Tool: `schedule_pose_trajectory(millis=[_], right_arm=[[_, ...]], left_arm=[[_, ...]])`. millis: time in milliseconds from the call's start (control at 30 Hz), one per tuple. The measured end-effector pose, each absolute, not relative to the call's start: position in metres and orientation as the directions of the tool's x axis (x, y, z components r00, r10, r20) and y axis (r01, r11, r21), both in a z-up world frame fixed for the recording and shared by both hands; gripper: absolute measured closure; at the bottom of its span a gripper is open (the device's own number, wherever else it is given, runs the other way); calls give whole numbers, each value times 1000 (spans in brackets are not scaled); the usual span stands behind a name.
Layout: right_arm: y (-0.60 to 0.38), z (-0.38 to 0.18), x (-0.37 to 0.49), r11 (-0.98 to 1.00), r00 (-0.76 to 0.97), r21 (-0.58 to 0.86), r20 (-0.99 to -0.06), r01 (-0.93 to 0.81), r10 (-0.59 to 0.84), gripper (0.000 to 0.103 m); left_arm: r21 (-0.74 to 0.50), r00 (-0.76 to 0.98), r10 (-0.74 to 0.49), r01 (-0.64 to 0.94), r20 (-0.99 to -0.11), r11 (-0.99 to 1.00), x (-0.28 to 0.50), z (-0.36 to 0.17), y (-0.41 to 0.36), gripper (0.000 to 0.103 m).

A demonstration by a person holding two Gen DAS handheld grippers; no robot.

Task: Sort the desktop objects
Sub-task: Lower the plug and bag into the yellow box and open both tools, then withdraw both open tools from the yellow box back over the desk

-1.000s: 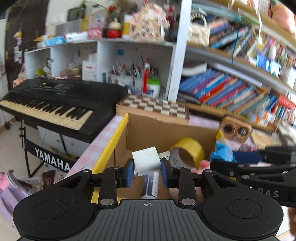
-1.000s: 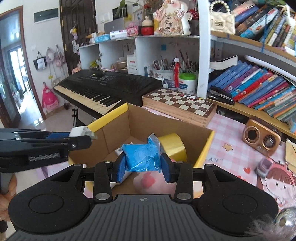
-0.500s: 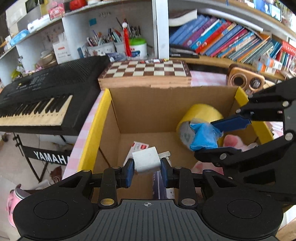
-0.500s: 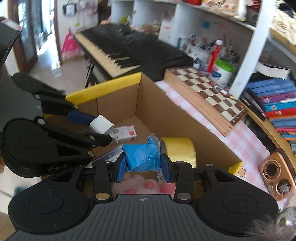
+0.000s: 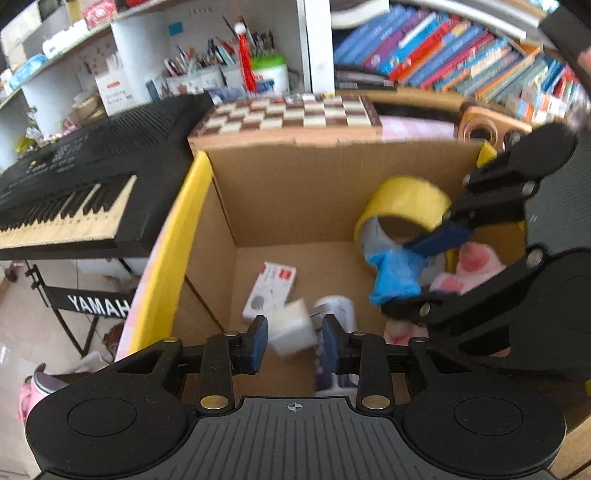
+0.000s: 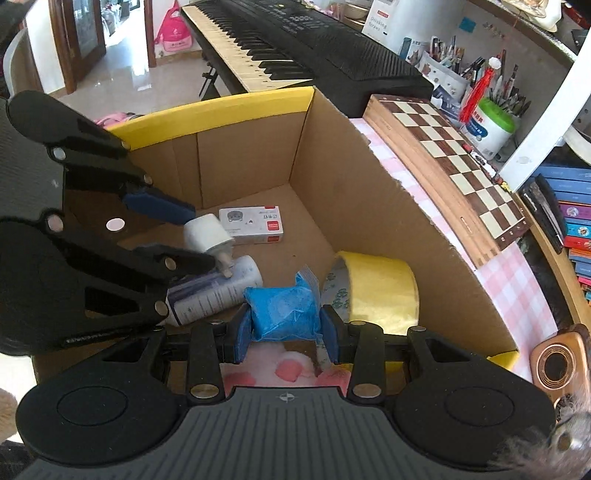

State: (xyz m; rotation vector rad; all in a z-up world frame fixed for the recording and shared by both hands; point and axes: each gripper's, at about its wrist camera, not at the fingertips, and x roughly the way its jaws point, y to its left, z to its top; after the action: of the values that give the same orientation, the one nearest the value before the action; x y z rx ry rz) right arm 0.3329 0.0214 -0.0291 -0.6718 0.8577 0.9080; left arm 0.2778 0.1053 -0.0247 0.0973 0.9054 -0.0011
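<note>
Blue packet (image 6: 282,310) between claw (image 6: 284,334) pads.

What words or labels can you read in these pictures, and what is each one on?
"YAMAHA", last letter cut off: keyboard stand banner.
"Drinking Straws": white box behind the keyboard.
Too small or blurred: small white box in the cardboard box, lying bottle, left gripper side lettering, book spines, green-lidded tub.

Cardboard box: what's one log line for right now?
left gripper: white charger between fingers, blurred | right gripper: gripping blue packet | both over cardboard box
</note>
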Motion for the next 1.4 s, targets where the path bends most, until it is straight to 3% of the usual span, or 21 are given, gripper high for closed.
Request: schedule_pose_trajectory(millis=[233, 400, 567, 767, 933, 1133, 1400], right_arm=[[21, -31, 336, 480, 326, -107, -857, -871, 399, 66], [26, -30, 335, 488, 326, -101, -856, -867, 401, 65], [26, -23, 330, 510, 352, -101, -833, -854, 426, 53], [17, -6, 315, 557, 409, -110, -795, -823, 448, 50], [-7, 19, 295, 621, 481, -100, -732, -777, 484, 47], [-42, 47, 265, 726, 589, -72, -642, -684, 491, 47], [-83, 65, 209, 833, 706, -47, -558, -551, 436, 47]], left_arm=[[73, 722, 49, 2, -690, 997, 253, 4, 109, 51], [56, 755, 58, -28, -654, 998, 235, 19, 112, 50], [38, 790, 67, -55, -609, 998, 218, 33, 114, 40], [9, 822, 66, -74, -566, 997, 200, 45, 118, 32], [-1, 846, 51, -61, -531, 998, 186, 54, 116, 18], [-2, 871, 35, -42, -491, 999, 164, 63, 108, 11], [-27, 887, -1, -13, -461, 1000, 129, 70, 106, 11]])
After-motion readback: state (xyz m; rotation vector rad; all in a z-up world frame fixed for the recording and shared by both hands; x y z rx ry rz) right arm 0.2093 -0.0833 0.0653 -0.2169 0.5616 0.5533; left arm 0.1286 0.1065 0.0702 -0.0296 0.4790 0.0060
